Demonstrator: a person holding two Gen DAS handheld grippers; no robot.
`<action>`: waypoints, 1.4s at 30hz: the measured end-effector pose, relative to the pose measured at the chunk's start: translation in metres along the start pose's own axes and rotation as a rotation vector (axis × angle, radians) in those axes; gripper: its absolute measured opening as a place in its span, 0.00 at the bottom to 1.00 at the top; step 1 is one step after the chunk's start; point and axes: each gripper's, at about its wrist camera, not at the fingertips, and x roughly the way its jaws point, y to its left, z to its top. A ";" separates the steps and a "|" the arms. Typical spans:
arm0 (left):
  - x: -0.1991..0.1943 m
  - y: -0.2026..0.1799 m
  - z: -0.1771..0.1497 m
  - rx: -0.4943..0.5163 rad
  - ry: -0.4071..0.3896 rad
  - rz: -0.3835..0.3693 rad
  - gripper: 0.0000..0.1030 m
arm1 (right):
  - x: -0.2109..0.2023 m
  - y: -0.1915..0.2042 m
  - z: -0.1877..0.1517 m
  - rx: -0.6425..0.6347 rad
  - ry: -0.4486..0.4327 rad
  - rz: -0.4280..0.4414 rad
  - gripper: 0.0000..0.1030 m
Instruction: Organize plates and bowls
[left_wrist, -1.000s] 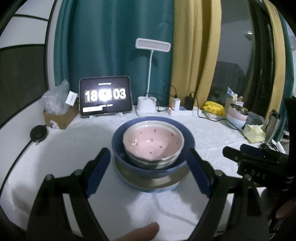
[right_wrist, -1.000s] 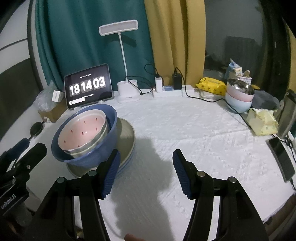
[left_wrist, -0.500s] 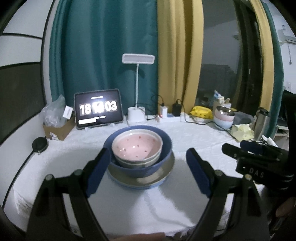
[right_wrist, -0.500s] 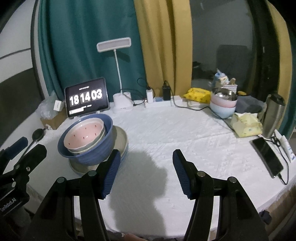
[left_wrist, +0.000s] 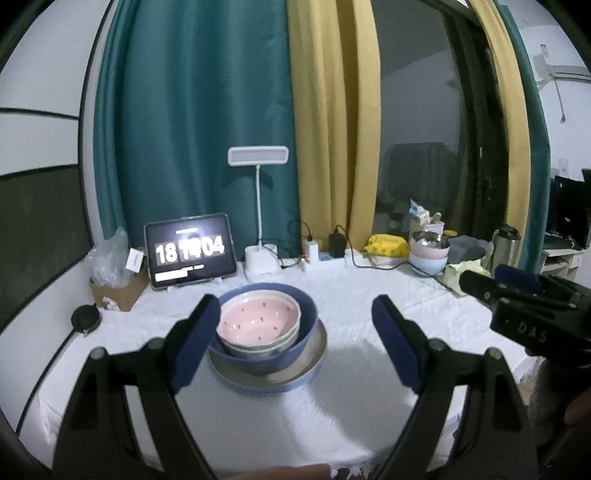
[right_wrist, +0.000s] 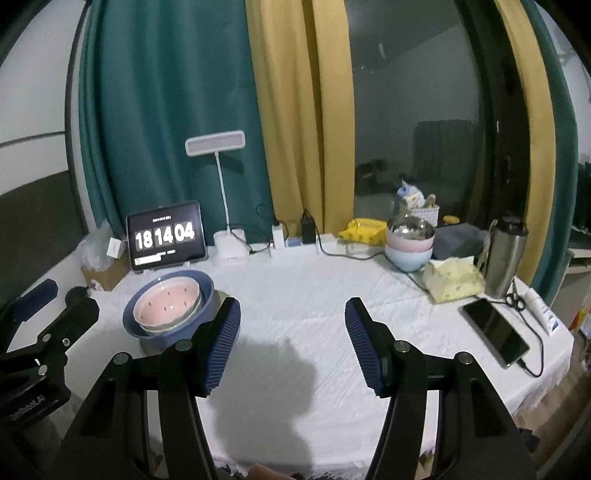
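Both the left claw and right claw have been drawn back, wide open and empty, from the stacked bowls, which suggests the stacking is finished.

Home room, curtains, cloth-covered table, desk lamp

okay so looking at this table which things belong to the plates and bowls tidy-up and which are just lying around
Part of the job:
- pink bowl
- blue bowl holding it
- plate underneath
- second bowl stack, far right

Just lying about:
- tablet clock
- desk lamp
- phone
- steel flask
- yellow tissue pack
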 end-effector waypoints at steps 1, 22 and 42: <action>-0.003 -0.001 0.002 0.002 -0.008 0.001 0.83 | -0.004 -0.001 0.001 -0.002 -0.009 -0.001 0.61; -0.036 -0.006 0.019 -0.003 -0.105 0.011 0.84 | -0.047 -0.018 0.014 0.014 -0.106 -0.037 0.61; -0.032 0.000 0.013 -0.022 -0.090 0.014 0.84 | -0.046 -0.014 0.011 -0.002 -0.091 -0.037 0.61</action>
